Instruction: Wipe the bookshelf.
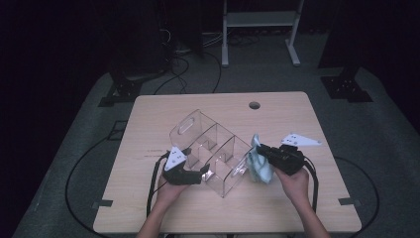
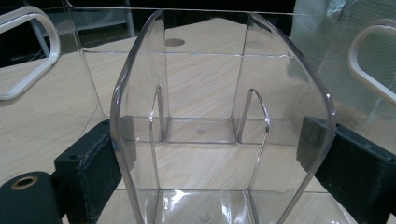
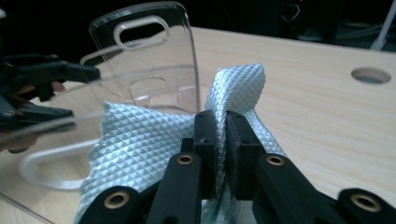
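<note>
A clear acrylic organizer (image 1: 210,144) with several compartments and handle slots stands at the middle of the wooden table (image 1: 163,114). My left gripper (image 1: 202,172) holds its near end. In the left gripper view the pads (image 2: 95,158) press on both edges of the rounded end wall (image 2: 210,93), so my left gripper (image 2: 215,140) is shut on it. My right gripper (image 1: 261,148) is shut on a pale blue quilted cloth (image 1: 260,171) that hangs against the organizer's right side. In the right gripper view my right gripper (image 3: 220,121) pinches a fold of the cloth (image 3: 140,140) beside the organizer's handle wall (image 3: 144,51).
A round cable hole (image 1: 254,105) lies near the table's far edge. Beyond the table stands a white frame (image 1: 257,20), with dark stands and cables on the grey floor. The person's forearms come in from the bottom edge.
</note>
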`<state>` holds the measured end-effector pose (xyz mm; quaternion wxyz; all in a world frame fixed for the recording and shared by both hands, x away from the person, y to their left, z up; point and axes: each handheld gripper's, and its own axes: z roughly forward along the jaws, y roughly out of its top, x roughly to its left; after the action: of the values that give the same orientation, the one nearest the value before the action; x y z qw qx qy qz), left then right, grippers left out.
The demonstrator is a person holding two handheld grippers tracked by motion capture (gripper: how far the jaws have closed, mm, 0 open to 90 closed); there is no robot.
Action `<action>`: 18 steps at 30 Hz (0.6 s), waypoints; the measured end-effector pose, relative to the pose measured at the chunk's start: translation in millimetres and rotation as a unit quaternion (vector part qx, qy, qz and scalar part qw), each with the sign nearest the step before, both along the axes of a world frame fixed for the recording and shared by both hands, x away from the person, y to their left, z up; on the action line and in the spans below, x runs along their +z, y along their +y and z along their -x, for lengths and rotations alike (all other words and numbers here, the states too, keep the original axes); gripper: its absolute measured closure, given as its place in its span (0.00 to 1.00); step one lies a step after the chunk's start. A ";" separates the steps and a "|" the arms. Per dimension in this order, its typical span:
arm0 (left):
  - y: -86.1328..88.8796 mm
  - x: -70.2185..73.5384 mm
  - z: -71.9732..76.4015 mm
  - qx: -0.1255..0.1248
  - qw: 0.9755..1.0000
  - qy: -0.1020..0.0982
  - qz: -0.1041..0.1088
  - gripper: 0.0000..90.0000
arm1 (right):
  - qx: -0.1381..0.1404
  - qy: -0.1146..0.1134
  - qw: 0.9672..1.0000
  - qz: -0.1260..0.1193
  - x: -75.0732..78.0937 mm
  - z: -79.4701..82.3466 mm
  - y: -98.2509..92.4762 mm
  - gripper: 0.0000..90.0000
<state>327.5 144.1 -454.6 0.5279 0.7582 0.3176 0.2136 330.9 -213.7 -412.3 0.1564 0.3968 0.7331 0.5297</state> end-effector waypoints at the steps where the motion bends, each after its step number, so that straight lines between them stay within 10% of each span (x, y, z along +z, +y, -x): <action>1: 0.1 0.0 0.0 0.000 1.000 0.001 0.000 0.09 | 0.000 -0.006 1.000 0.000 3.4 2.3 0.6 0.93; 18: -1.2 0.4 -0.2 0.001 1.000 -0.001 -0.002 0.09 | 0.089 -0.036 0.995 0.003 26.1 36.4 36.6 0.92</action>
<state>327.7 142.9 -454.2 0.5268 0.7587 0.3170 0.2154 294.5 -177.1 -386.3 0.1360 0.3105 0.7609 0.5533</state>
